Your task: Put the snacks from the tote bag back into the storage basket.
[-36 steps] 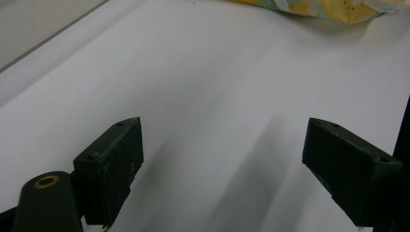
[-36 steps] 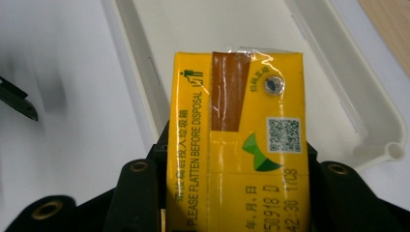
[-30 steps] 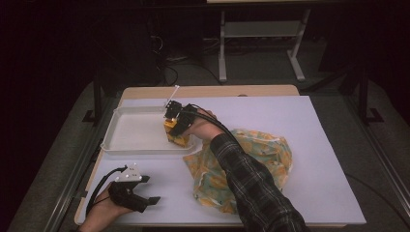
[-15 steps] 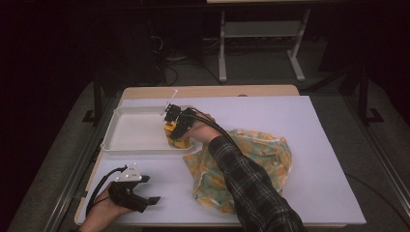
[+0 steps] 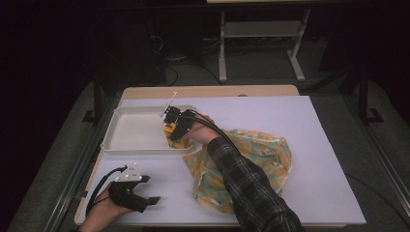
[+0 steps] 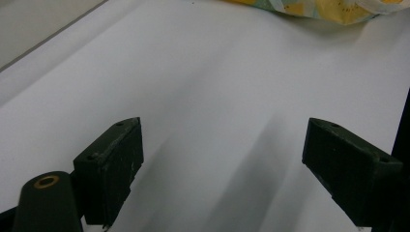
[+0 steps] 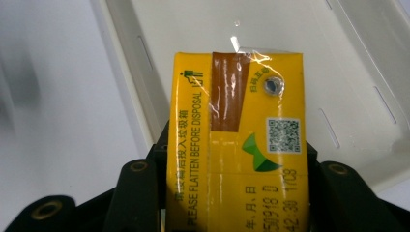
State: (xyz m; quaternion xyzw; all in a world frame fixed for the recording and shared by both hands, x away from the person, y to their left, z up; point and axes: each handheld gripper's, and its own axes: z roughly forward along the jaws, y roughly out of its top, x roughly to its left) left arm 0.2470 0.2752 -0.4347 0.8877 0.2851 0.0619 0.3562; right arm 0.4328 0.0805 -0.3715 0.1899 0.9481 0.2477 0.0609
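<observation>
From the high view, my right gripper (image 5: pixel 175 129) holds the yellow drink carton (image 5: pixel 170 131) over the near right corner of the white tray (image 5: pixel 130 130); my left gripper (image 5: pixel 133 193) rests on the tabletop (image 5: pixel 319 145) below the tray, beside the patterned bag (image 5: pixel 261 159).

In the left gripper view, its jaws stand wide apart, empty.

In the right gripper view, the jaws clamp the carton (image 7: pixel 237 140) above the tray's rim (image 7: pixel 140 96). I judge this the placing step: next, lower and release.

Left gripper (image 6: pixel 225 169) low over white tabletop (image 6: pixel 208 82); both black jaws rise from bottom edge, wide apart, nothing between. Jaw shadows streak tabletop between them. Yellow patterned bag (image 6: pixel 314 8) lies on tabletop far beyond jaws, at top edge. Grey strip (image 6: pixel 29 24) borders tabletop at upper left corner.
</observation>
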